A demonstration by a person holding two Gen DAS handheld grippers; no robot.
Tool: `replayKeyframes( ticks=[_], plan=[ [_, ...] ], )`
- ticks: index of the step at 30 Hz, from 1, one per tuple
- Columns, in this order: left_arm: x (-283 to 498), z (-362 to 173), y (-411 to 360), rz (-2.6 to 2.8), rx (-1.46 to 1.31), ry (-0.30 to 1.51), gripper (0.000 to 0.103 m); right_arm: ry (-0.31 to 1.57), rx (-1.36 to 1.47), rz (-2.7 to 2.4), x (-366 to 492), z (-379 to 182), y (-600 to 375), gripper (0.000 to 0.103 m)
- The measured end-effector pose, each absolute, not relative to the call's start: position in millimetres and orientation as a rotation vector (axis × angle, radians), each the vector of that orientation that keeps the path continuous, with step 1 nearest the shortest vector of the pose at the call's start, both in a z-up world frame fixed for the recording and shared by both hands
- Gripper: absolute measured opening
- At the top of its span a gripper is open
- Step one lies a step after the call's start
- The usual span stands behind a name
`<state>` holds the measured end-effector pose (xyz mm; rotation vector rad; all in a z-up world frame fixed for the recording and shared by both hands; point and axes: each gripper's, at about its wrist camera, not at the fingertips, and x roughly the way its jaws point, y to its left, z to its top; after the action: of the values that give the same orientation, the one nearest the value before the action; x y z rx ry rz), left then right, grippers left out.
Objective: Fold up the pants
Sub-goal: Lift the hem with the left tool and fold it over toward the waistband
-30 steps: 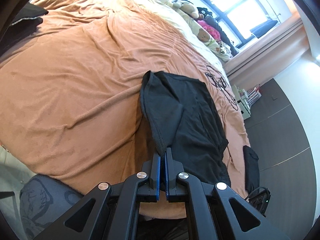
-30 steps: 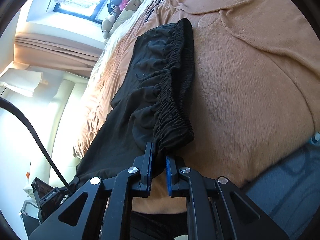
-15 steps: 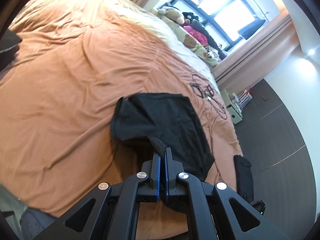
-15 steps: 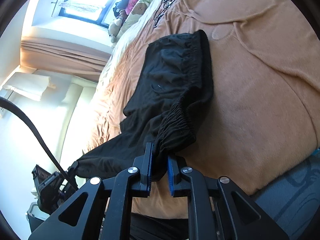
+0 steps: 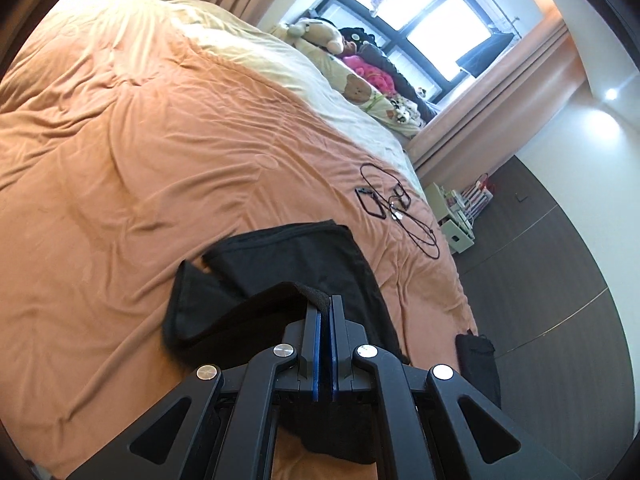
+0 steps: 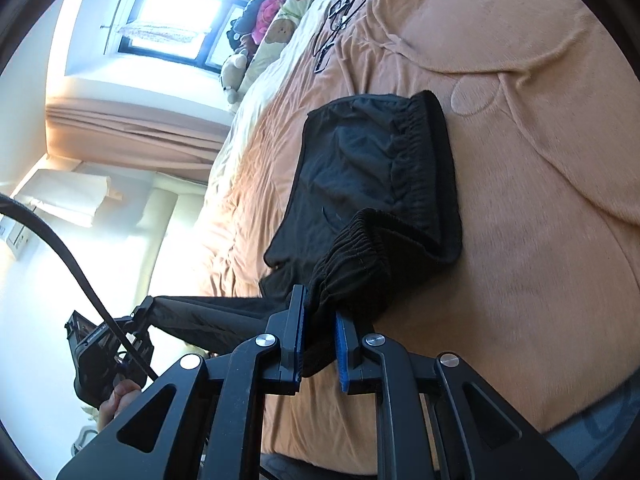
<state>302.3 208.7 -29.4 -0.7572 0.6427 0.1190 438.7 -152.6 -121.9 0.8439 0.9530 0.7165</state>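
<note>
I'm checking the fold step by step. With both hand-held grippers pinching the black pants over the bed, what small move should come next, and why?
Probably carry both ends a little further over the half lying on the bed, then lower. The left hand-held gripper is shut on a hem and the right hand-held gripper on the gathered waistband of the pants; the lifted fabric only partly overlaps the flat part on the orange blanket.

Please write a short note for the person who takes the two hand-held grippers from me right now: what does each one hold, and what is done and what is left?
Left hand-held gripper: shut on a hem of the black pants.
Right hand-held gripper: shut on the gathered waistband.
Pants: partly on the orange blanket, the near end lifted over the flat part.
Done: fold started.
Left: lay the lifted end down, release, smooth.
</note>
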Motion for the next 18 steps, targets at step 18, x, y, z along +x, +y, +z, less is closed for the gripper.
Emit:
replayKeyframes(
  ticks=[18],
  plan=[
    [442.2, -38.8, 202.8, 0.066, -0.697, 0.727, 0.003, 0.971, 0.908, 0.685, 516.5, -134.9, -145.2, 0.015]
  ],
)
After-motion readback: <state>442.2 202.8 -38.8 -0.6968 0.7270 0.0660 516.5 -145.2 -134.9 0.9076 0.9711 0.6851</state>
